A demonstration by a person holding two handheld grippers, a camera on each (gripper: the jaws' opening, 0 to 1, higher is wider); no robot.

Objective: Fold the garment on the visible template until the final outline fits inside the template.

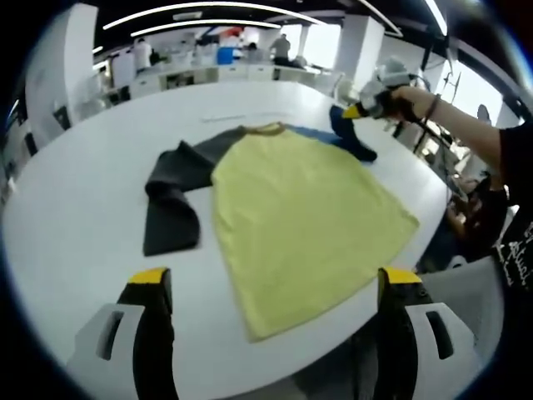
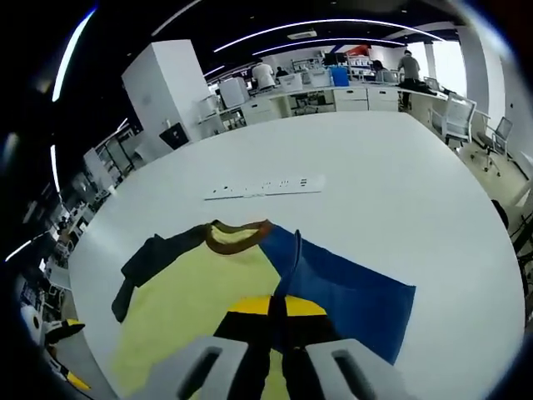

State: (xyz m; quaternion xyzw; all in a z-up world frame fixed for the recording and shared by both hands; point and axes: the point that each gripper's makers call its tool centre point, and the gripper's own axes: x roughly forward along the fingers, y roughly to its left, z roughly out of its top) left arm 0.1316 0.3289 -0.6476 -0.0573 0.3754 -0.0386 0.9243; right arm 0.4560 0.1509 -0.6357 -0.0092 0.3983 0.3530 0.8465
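Left gripper view: left gripper (image 1: 279, 287) is held wide open, nothing gripped. The garment (image 1: 300, 217) is spread on the white table (image 1: 75, 217) ahead between the jaws, dark sleeve (image 1: 171, 196) left. Right gripper (image 1: 366, 107) is seen far right, at the blue sleeve (image 1: 350, 137).

Right gripper view: right gripper (image 2: 275, 308) is closed, pinching the blue sleeve edge (image 2: 287, 275); garment's yellow body (image 2: 191, 317) lies left.

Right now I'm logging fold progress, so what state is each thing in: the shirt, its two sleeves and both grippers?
T-shirt: yellow body spread flat on the white table, unfolded.
Dark grey sleeve: crumpled, spread out sideways.
Blue sleeve: lifted at its edge, pinched by the right gripper.
Right gripper: fingers shut on the blue sleeve.
Left gripper: fingers open, holding nothing, above the hem.
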